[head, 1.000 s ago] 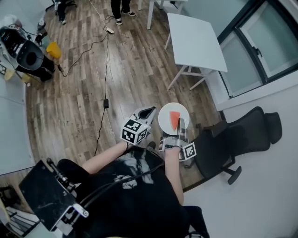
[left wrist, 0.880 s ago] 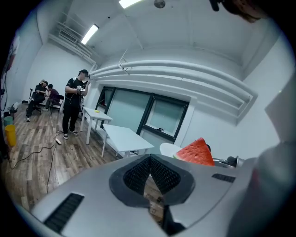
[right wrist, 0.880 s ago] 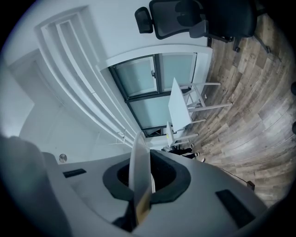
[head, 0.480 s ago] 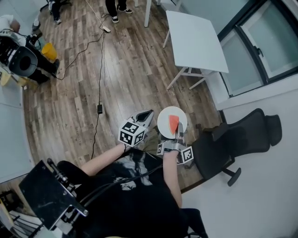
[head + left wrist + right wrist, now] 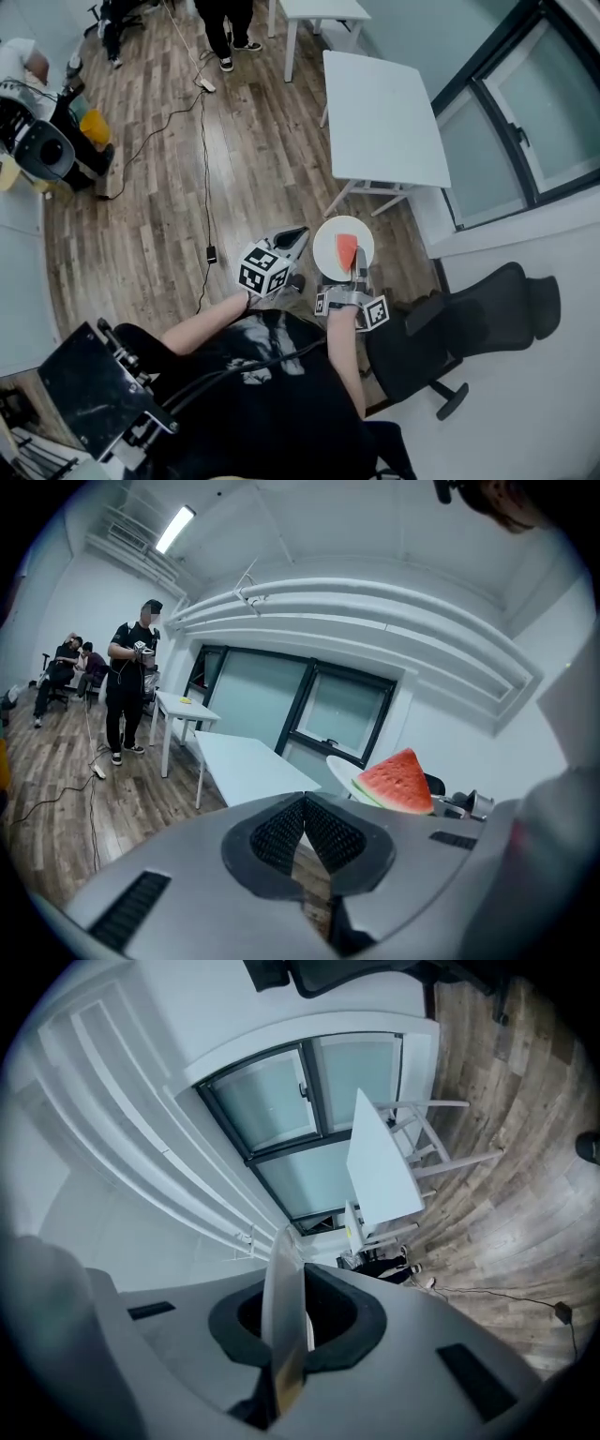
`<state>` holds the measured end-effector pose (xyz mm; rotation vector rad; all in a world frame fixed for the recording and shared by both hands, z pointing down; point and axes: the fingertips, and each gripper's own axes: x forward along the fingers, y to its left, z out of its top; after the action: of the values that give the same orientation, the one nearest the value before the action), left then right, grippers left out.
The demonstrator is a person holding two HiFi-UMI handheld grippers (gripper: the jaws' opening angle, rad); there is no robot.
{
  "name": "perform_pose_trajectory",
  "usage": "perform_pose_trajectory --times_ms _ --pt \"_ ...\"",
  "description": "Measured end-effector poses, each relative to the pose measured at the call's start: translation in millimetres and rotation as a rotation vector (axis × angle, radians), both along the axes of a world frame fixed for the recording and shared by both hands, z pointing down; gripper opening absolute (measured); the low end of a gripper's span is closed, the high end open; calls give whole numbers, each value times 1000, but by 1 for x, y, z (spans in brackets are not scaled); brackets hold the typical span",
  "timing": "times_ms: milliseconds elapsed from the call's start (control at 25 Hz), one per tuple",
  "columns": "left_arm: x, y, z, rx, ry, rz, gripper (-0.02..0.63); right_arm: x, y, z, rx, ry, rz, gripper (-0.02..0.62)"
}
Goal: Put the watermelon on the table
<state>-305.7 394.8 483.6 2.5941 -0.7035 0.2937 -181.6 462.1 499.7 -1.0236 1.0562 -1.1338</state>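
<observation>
A red watermelon wedge [image 5: 347, 249] lies on a round white plate [image 5: 327, 246], carried over the wooden floor just short of the white table [image 5: 384, 112]. My right gripper [image 5: 360, 266] is shut on the plate's near rim; in the right gripper view the rim [image 5: 281, 1312] stands edge-on between the jaws. Left of the plate, my left gripper [image 5: 301, 232] is shut with nothing in it. The left gripper view has the closed jaws [image 5: 305, 805] in front, the watermelon wedge [image 5: 399, 782] at the right and the table [image 5: 246, 764] beyond.
A black office chair [image 5: 469, 319] stands right of me against the wall. A cable [image 5: 202, 141] runs across the floor at the left. People [image 5: 225, 19] stand at the far end beside a second white table [image 5: 319, 9]. Windows [image 5: 525, 103] line the right wall.
Both grippers and the plate with the watermelon have travelled forward toward the white table, which now lies closer. The office chair has dropped back to my right. Both grips look unchanged.
</observation>
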Motion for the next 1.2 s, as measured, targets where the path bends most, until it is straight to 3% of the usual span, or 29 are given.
perform_pose_trajectory --times_ms 200,440,600,1000,1200 --pt "68 -61 -2 -2 -18 -23 5 64 -69 3 -2 -12 -40 21" --pt "86 -82 -7 -24 -22 -41 5 82 -96 1 -23 -15 -70 21" --pt "114 -140 13 -52 -37 -53 5 114 -145 16 -37 -24 -65 21" --pt "193 -297 24 -80 -11 33 3 188 -290 20 -80 48 -3 21" --pt "224 -356 32 -91 -46 111 5 213 -352 17 -70 58 26 21"
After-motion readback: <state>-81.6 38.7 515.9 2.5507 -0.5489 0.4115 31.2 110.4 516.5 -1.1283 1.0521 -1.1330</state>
